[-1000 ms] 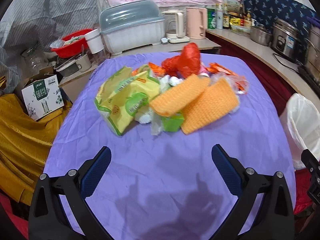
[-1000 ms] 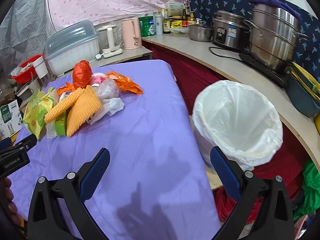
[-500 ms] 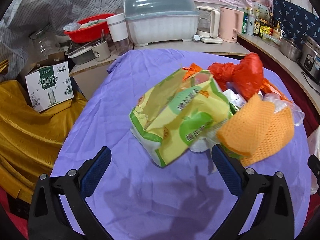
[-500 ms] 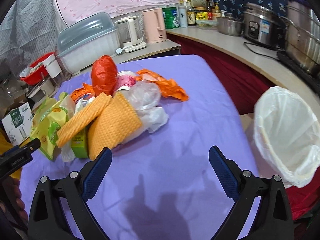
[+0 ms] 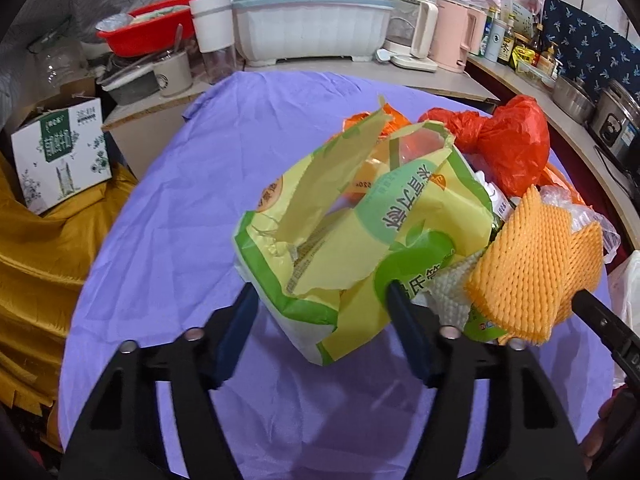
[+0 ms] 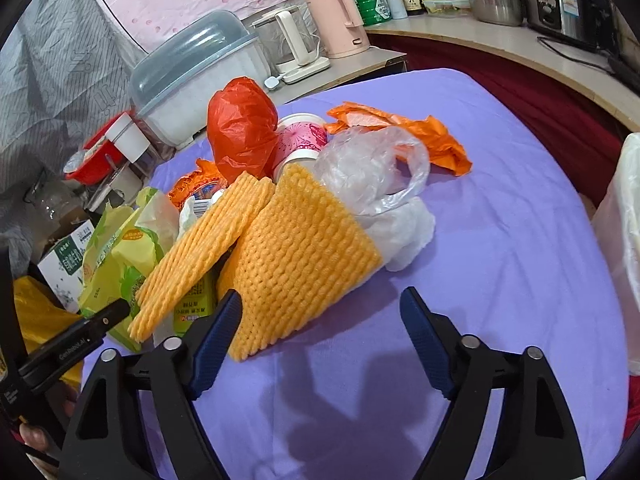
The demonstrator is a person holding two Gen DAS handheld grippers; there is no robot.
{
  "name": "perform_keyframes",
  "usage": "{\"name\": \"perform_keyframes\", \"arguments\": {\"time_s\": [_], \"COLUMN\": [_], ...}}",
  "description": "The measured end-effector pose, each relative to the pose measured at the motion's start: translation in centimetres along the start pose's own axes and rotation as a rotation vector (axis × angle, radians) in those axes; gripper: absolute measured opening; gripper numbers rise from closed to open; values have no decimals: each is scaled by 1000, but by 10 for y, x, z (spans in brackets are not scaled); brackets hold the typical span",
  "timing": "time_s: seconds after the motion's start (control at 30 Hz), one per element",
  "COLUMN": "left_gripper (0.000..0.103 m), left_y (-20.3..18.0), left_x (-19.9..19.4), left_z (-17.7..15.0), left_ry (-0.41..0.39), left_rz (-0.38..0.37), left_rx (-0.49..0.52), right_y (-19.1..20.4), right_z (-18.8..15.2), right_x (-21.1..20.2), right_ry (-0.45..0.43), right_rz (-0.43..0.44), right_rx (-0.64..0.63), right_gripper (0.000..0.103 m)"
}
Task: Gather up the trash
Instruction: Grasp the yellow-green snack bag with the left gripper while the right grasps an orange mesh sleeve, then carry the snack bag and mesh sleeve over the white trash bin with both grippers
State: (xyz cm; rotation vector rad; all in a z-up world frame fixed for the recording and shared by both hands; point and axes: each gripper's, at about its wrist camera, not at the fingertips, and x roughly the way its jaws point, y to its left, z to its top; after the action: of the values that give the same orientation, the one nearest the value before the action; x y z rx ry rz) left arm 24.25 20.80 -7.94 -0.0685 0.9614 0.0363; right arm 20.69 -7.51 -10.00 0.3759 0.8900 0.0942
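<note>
A pile of trash lies on the purple table [image 5: 168,216]. A torn yellow-green bag [image 5: 360,240] is at its near left, and also shows in the right wrist view [image 6: 120,256]. My left gripper [image 5: 320,304] is open, its jaws on either side of the bag's near edge. Orange foam nets [image 6: 296,256] lie in front of my right gripper [image 6: 320,312], which is open with its left jaw at the net's near edge. A red bag [image 6: 240,128], a clear bag [image 6: 372,168], an orange wrapper [image 6: 420,132] and a pink cup [image 6: 300,136] lie behind.
A white-lined bin [image 6: 624,248] stands off the table's right edge. A dish rack [image 5: 308,12], kettles [image 5: 452,36] and a red basin [image 5: 156,32] stand on the counter behind. A carton [image 5: 60,152] sits on yellow cloth to the left.
Both grippers have moved forward to the pile. The left jaws have narrowed and now straddle the yellow-green bag. The right gripper has swung left, from the bin to the orange nets.
</note>
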Motion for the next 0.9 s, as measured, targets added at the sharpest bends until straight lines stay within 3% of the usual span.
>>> {"name": "perform_keyframes", "arguments": {"time_s": [0.07, 0.13, 0.33, 0.53, 0.9], "left_gripper": [41, 32, 19, 16, 16], "left_y": [0, -1, -2, -2, -8], "left_x": [2, 3, -5, -27, -91], "left_z": [-1, -2, -4, -7, -12], "left_ry": [6, 11, 3, -35, -131], "left_rz": [-12, -18, -33, -33, -52], "left_rx": [-2, 1, 4, 4, 11], "right_y": [2, 5, 16, 26, 23], "right_z": [0, 0, -3, -6, -9], "right_x": [3, 7, 5, -21, -96], "right_ry": [-2, -1, 6, -30, -159], "right_rz": [18, 31, 64, 55, 45], "right_rx": [6, 4, -19, -72, -100], "right_gripper": [70, 64, 29, 14, 10]}}
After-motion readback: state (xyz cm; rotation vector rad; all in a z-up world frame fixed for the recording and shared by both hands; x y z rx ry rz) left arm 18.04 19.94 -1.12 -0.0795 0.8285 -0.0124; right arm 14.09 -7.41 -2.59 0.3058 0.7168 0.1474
